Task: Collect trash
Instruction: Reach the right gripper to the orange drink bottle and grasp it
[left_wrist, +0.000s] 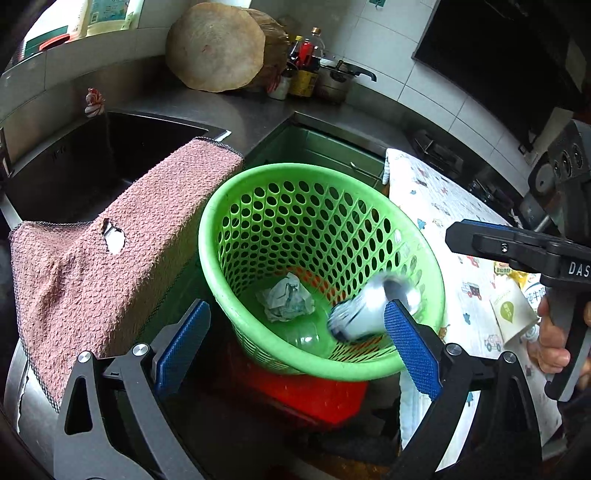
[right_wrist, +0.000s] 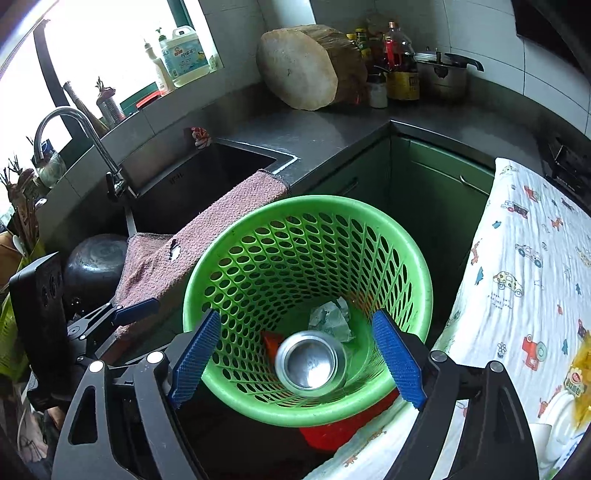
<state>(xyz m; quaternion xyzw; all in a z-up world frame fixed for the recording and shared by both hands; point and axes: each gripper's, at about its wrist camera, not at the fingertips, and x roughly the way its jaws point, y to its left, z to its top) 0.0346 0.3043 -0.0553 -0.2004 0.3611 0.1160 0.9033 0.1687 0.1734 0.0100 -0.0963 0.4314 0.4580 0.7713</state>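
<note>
A green perforated basket (left_wrist: 207, 258) (right_wrist: 192, 291) stands on something red (left_wrist: 314, 391). Inside lie a crumpled paper (left_wrist: 286, 301) (right_wrist: 330, 319) and a clear plastic bottle (left_wrist: 306, 338). A silver metal can (left_wrist: 365, 310) (right_wrist: 312, 363) is in the basket too, blurred in the left wrist view, with no pad touching it. My left gripper (left_wrist: 295, 343) hangs open over the basket's near rim. My right gripper (right_wrist: 297, 354) is open above the basket, and the can shows end-on below and between its blue pads.
A pink towel (left_wrist: 110, 258) drapes over the sink (right_wrist: 207, 177) edge at the left. A car-patterned cloth (right_wrist: 524, 277) covers the surface on the right, with packets (left_wrist: 513, 306) on it. A wooden chopping block (right_wrist: 299, 66), bottles and a pot stand on the back counter.
</note>
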